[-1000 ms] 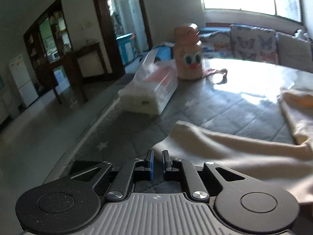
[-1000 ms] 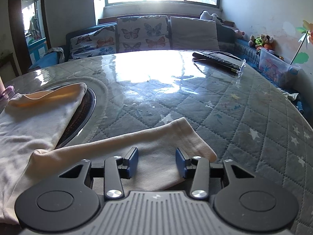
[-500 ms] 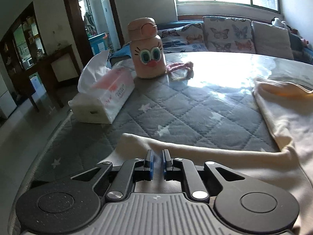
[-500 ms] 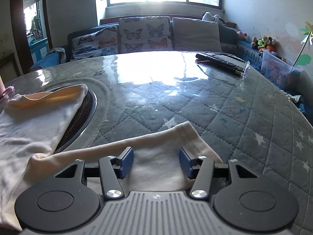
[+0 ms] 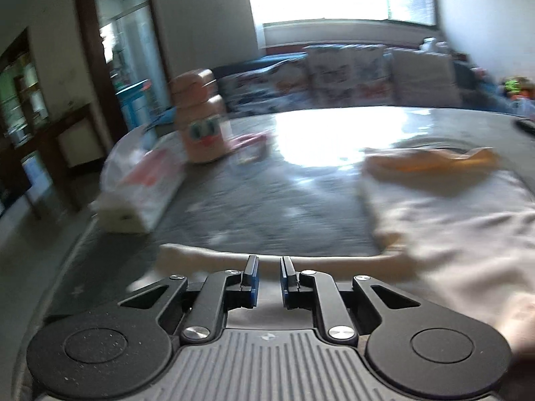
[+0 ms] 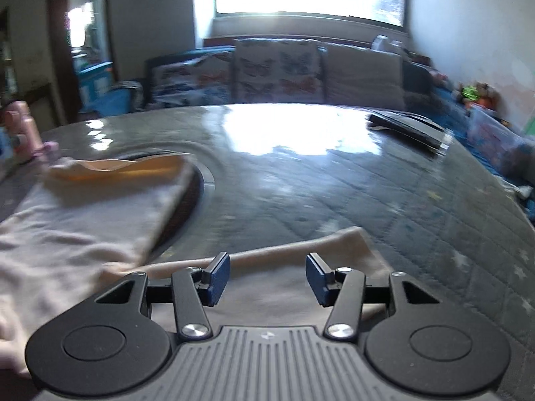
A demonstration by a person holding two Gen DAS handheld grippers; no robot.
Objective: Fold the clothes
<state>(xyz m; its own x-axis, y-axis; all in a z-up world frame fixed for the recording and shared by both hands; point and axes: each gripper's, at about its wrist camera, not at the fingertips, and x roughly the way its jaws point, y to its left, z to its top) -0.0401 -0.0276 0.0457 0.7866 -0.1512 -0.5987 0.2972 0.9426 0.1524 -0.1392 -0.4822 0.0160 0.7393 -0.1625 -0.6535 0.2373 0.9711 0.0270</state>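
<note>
A cream shirt (image 5: 451,227) lies spread flat on the quilted grey table (image 5: 267,207), its orange-lined collar (image 5: 431,163) on the far side. The shirt's left sleeve (image 5: 207,260) stretches across just ahead of my left gripper (image 5: 269,267), whose jaws stand a narrow gap apart; this view is blurred. In the right wrist view the same shirt (image 6: 77,227) fills the left side. My right gripper (image 6: 267,267) hovers open over the right sleeve (image 6: 301,250), with nothing between its fingers.
A tissue box (image 5: 143,187) and a pink bottle with cartoon eyes (image 5: 200,123) stand at the table's left. A dark remote (image 6: 404,127) lies at the far right. A round dark inset (image 6: 187,200) shows beside the shirt. A sofa with cushions (image 6: 277,73) runs behind the table.
The left gripper has swung right, from facing the tissue box to facing the shirt, and its jaws have parted slightly. The right gripper rose a little and stayed open.
</note>
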